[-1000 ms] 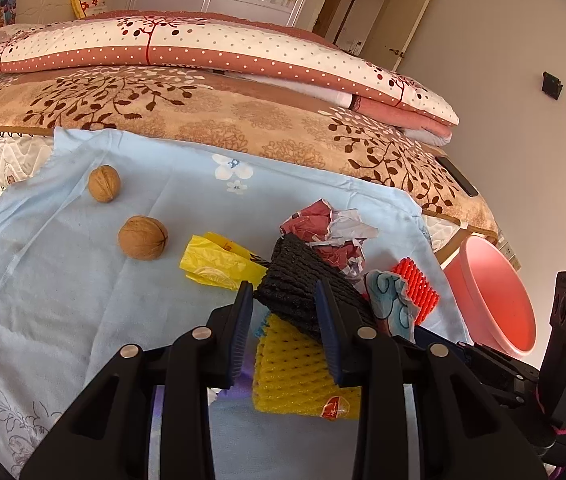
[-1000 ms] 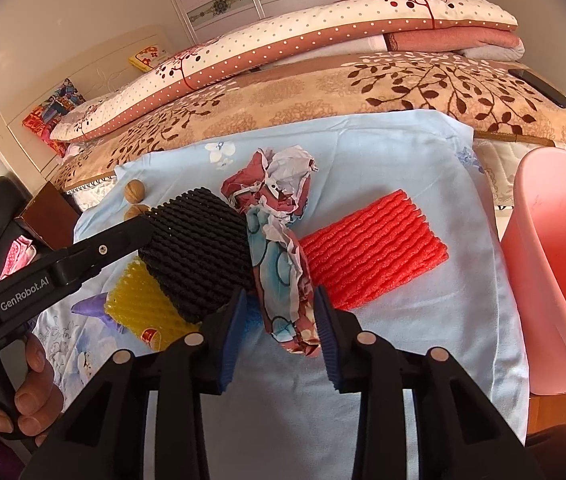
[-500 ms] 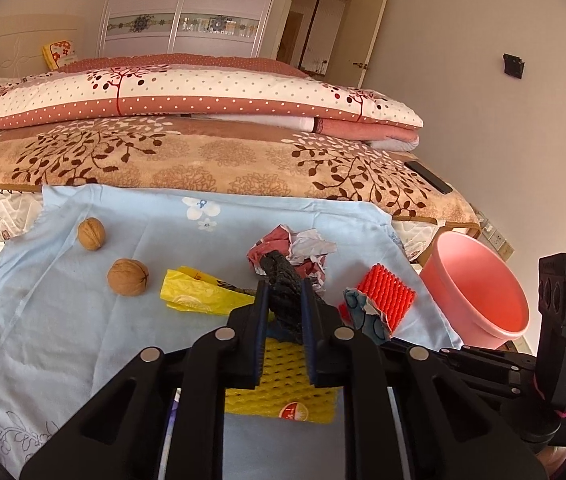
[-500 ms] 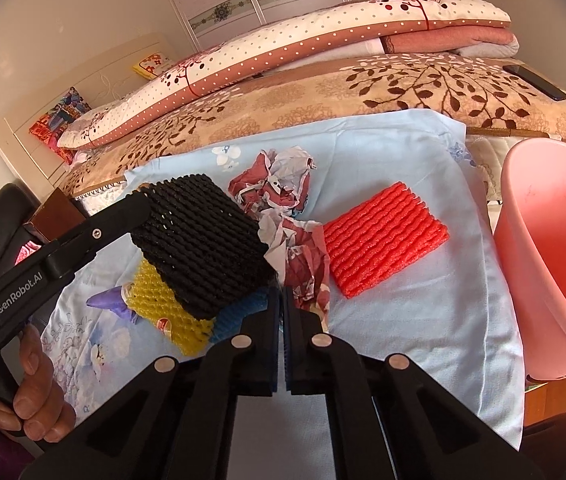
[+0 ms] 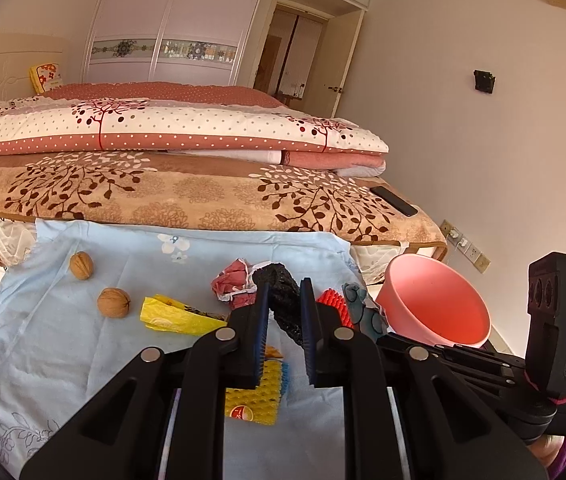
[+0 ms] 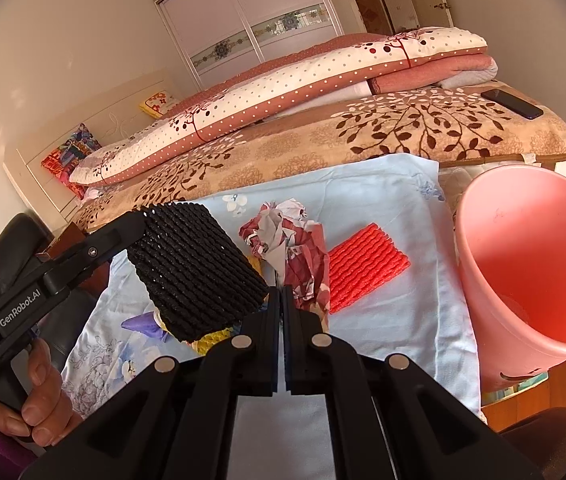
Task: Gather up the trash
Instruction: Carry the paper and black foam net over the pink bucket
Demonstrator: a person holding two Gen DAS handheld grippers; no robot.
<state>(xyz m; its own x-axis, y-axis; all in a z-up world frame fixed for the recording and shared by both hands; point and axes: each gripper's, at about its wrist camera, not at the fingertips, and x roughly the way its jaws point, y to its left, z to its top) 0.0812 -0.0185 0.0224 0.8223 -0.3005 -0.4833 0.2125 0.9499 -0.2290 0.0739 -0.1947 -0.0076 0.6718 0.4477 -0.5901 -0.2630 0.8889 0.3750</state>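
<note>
The fingers of the left gripper [image 5: 285,312] pinch the black foam net [image 6: 195,268] and hold it above the light blue cloth [image 6: 383,320], while the right gripper [image 6: 281,300] fingers pinch the crumpled wrapper [image 6: 303,264] near the pink bucket [image 6: 523,264].

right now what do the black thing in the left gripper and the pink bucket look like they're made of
Black sleeve: looks like foam netting, the matte open mesh used to cushion fruit; its woven ribs show, and it squashes between the left gripper pads. Pink bucket: most likely moulded plastic, smooth with a soft sheen, thin even wall and rolled rim.
</note>
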